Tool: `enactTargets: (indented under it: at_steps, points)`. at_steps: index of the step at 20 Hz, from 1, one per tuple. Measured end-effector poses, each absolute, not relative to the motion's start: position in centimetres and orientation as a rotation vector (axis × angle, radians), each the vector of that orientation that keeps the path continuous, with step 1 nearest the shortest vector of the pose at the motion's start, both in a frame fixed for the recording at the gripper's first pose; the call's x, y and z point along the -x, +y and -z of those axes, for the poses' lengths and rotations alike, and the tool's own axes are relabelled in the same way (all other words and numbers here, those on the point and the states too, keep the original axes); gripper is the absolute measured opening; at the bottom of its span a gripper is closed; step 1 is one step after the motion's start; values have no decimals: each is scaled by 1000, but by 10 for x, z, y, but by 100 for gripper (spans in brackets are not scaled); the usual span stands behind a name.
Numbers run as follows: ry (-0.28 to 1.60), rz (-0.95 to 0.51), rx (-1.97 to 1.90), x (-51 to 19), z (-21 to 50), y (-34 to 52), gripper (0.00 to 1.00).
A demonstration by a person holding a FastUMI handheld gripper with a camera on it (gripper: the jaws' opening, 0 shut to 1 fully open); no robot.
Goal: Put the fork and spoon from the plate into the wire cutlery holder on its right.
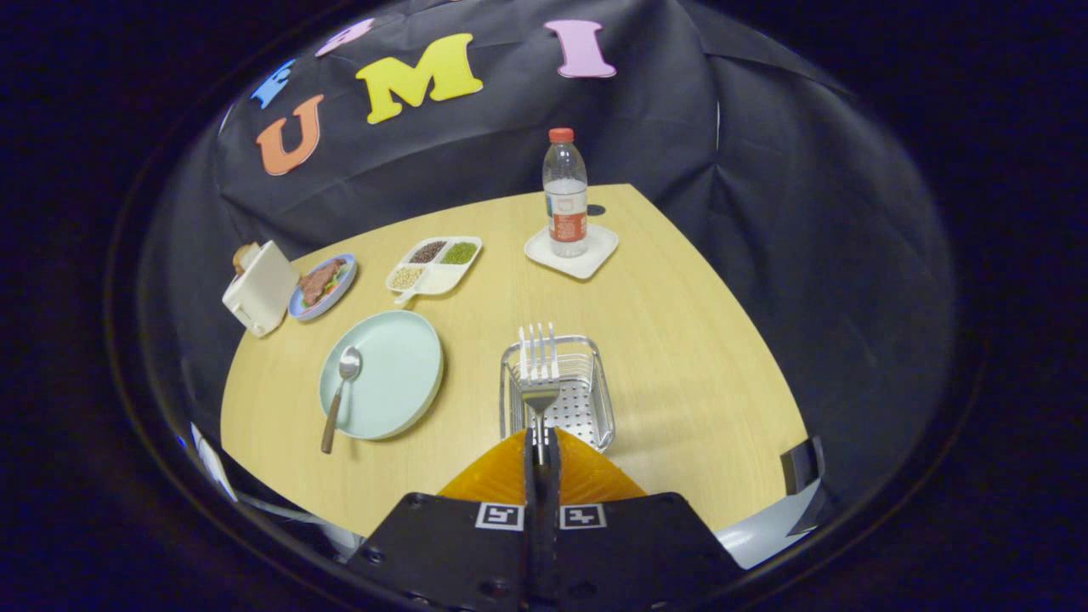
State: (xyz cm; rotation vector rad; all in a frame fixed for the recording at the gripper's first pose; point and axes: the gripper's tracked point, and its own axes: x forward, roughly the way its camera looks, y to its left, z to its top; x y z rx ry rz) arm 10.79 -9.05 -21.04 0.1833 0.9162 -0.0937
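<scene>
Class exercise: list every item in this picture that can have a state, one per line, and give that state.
claw: shut on the fork
fork: held, tines up, over the wire cutlery holder
wire cutlery holder: upright, nothing resting inside
spoon: lying on the plate
plate: flat on the table
water bottle: capped, upright on a white coaster

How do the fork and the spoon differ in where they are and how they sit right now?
The fork is clamped in the gripper over the wire cutlery holder, tines pointing away; the spoon lies free on the plate. The fork's handle is hidden between the fingers; the spoon's brown handle overhangs the plate's rim. Both have metal heads.
</scene>
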Motion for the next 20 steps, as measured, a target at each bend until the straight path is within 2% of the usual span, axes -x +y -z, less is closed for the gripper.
enactTargets:
  at_steps: [5, 6, 11, 13, 14, 15, 17, 20]
  points:
    - [907, 124, -165, -107, 209, -96, 2]
    - [903, 119, -160, -108, 208, -95, 5]
    - [854, 106, -129, -115, 194, -88, 8]
    - [835, 108, -130, -114, 187, -88, 19]
    - [824, 109, -128, -115, 184, -87, 29]
    - [813, 107, -130, -114, 180, -85, 33]
    - [790, 104, -125, -113, 174, -81, 47]
    - [740, 89, -104, -112, 162, -70, 63]
